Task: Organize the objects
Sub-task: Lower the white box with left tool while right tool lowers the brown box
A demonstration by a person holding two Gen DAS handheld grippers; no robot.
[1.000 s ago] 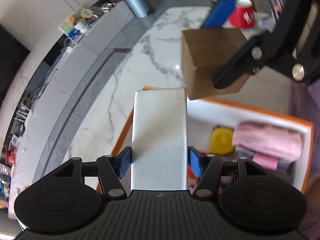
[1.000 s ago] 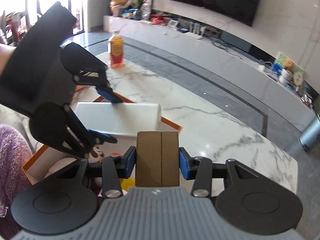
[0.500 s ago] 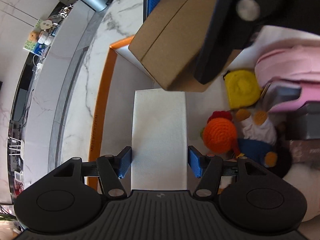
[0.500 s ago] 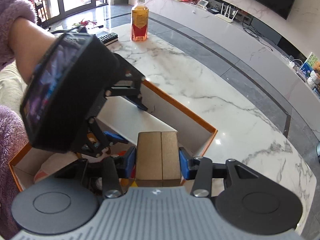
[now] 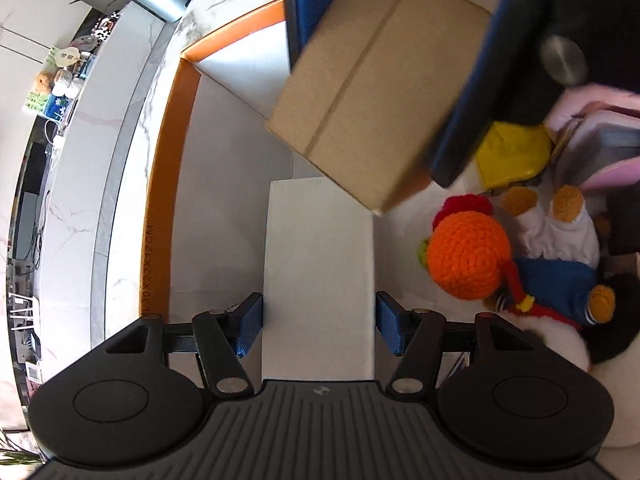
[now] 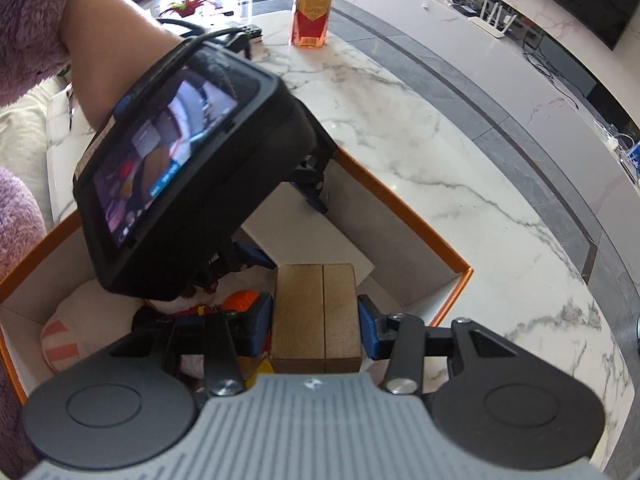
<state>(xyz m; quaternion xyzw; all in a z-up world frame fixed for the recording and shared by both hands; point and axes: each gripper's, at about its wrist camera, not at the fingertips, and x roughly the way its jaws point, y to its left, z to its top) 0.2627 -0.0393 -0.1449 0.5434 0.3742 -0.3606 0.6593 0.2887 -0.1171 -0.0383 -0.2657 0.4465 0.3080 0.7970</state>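
My left gripper [image 5: 319,326] is shut on a long white box [image 5: 318,276], held down inside the orange-rimmed bin [image 5: 172,184] near its empty corner. My right gripper [image 6: 316,330] is shut on a small brown cardboard box [image 6: 316,316]. In the left wrist view that cardboard box [image 5: 376,92] hangs just above the far end of the white box, with the right gripper's blue pads on its sides. In the right wrist view the left gripper's body [image 6: 188,196] is close ahead, over the white box [image 6: 316,244] in the bin [image 6: 452,292].
Toys fill the bin's other side: an orange crochet ball doll [image 5: 466,258], a yellow item [image 5: 512,154], a pink pouch [image 5: 600,132], a white plush [image 6: 76,332]. A bottle of orange drink [image 6: 314,10] stands on the marble table [image 6: 440,152]. A person's forearm [image 6: 108,40] reaches in from the left.
Both grippers have come down into the bin with their boxes. The cardboard box has moved closer over the far end of the white box. The left gripper has rolled.
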